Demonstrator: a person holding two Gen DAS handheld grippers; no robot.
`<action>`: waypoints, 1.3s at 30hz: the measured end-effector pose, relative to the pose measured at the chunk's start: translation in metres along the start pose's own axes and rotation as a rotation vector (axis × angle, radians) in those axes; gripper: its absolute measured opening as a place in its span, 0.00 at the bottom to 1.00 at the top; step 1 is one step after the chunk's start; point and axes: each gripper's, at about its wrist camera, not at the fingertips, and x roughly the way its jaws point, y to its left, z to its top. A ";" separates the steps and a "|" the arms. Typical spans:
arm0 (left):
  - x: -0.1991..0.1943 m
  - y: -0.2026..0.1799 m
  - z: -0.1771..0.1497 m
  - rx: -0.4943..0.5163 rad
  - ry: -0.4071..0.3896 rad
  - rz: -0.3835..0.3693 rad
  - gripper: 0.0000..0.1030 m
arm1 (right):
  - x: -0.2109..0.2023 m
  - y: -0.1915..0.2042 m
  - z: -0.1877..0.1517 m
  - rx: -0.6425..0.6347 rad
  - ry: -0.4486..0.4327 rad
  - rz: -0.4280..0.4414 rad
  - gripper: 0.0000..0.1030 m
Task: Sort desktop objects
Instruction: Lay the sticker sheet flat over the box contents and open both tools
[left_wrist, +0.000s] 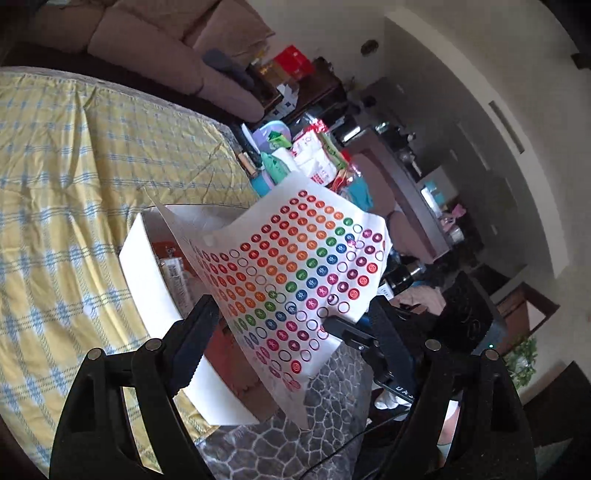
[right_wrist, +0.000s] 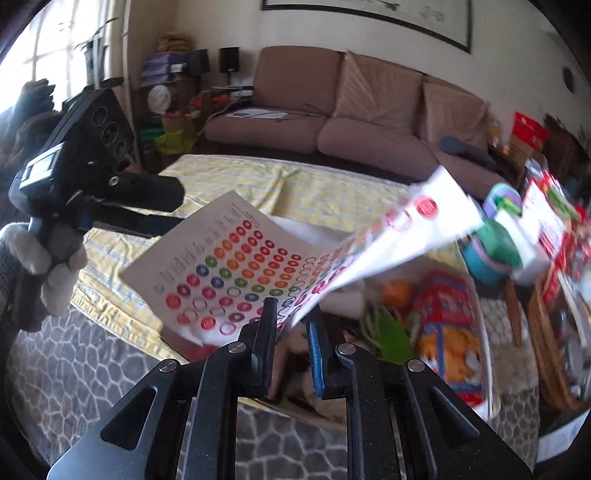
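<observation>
Right gripper (right_wrist: 291, 325) fingers narrowly apart around sticker sheet (right_wrist: 236, 273) edge, contact unclear. Left gripper (left_wrist: 291, 314) wide open, sheet between fingers above white box (left_wrist: 147, 273).

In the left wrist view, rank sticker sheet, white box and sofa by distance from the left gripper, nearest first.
1. sticker sheet: between the left gripper fingers.
2. white box: just beyond, left, on the yellow cloth.
3. sofa: far back, top left.

A brown sofa (right_wrist: 332, 122) stands far beyond the fingertips; a framed picture (right_wrist: 369, 14) hangs above it; grey stone-patterned flooring (right_wrist: 74, 369) spreads below the fingers, left.
</observation>
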 end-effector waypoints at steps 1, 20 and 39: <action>0.010 -0.001 0.004 0.000 0.022 0.016 0.78 | -0.001 -0.009 -0.003 0.032 0.000 -0.001 0.15; 0.000 -0.037 -0.018 -0.022 0.015 0.286 0.78 | 0.026 -0.081 -0.034 0.509 0.110 0.276 0.48; -0.037 -0.106 -0.104 0.178 0.071 0.549 1.00 | -0.059 -0.070 -0.044 0.504 0.069 0.139 0.77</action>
